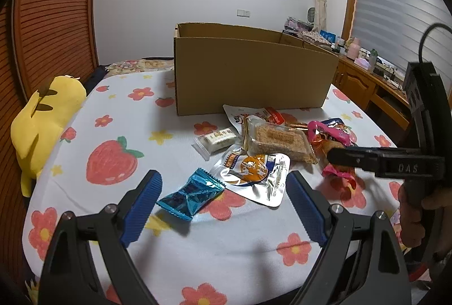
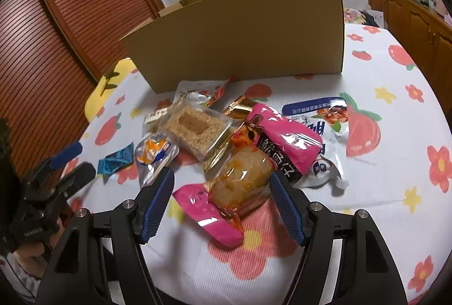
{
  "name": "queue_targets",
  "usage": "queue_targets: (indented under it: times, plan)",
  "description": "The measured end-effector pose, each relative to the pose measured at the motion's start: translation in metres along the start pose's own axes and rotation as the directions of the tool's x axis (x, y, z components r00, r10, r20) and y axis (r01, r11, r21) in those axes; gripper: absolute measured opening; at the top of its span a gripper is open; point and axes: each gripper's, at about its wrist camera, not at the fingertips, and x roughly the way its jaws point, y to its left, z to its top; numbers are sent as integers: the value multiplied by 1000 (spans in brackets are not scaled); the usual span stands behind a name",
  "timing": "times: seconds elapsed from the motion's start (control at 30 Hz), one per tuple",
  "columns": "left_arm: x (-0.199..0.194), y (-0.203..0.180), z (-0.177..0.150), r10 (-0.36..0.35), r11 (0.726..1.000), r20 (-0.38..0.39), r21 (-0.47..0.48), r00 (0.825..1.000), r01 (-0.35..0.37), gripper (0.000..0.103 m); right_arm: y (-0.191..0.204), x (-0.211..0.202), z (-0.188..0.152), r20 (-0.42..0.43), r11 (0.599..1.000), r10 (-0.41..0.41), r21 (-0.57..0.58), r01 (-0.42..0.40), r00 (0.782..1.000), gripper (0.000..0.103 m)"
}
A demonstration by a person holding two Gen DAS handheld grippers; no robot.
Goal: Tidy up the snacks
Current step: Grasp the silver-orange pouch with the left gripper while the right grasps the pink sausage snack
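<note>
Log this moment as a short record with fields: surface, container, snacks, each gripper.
surface: bed sheet printed with flowers and strawberries
container: cardboard box, open top, standing behind the snack pile
snacks: blue foil packet, silver pouch, clear-wrapped crumb bar, pink packet, all on the sheet outside the box
left gripper: open, the blue foil packet and silver pouch lie ahead between its fingers, untouched
right gripper: open, straddling the pink packet, pads not pressing it
</note>
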Motion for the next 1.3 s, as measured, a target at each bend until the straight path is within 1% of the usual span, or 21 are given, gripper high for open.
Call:
queue_targets:
  times: [0.13,0.3,0.37,0.4,0.5,0.6,0.7,0.8,0.87,0.9,0.93,1.1,1.23,1.3]
  plan:
    - [1,-2,-2,-3,1000,-5,3,1000,3,90,-2,1,7,17,1000,-25,16,25,1000,73]
    - [1,-4,-2,-7,1000,-5,10,1000,7,90,0,6,16,34,989,-145,-18,145,989,72]
    - [2,-4,-2,-6,1000,-6,11,1000,6,90,0,8,14,27,983,-181,-35,182,983,67]
    - [3,-4,-3,-6,1000,-9,9,1000,6,90,-1,10,13,22,980,-194,-47,194,981,62]
    - [5,-5,-4,-4,1000,-15,10,1000,4,90,2,10,6,20,969,-228,-92,229,973,60]
    - [8,-6,-3,0,1000,-18,15,1000,1,90,-3,12,0,0,967,-236,-100,235,972,59]
    - [13,-10,0,6,999,-21,41,1000,-5,90,-13,15,-3,-13,975,-212,-74,211,977,58]
    - [20,-12,6,1,997,-36,73,999,2,90,-15,14,-4,-2,972,-216,-95,215,976,50]
    - [25,-13,11,2,996,-45,94,999,2,90,-16,14,-6,10,971,-209,-114,209,978,48]
    - [28,-13,14,2,994,-53,105,999,4,90,-16,14,-7,17,969,-213,-125,214,977,45]
    - [31,-13,16,-5,994,-61,113,998,12,90,-15,13,-9,28,966,-217,-134,219,976,43]
    - [49,-13,25,-53,990,-131,126,990,70,90,-15,13,-13,58,963,-214,-157,220,975,43]
    - [61,-18,29,-113,979,-183,148,977,141,90,-16,13,-13,62,964,-207,-157,214,976,43]
    - [67,-21,30,-123,972,-206,174,971,160,90,-14,13,-13,65,960,-215,-169,223,975,43]
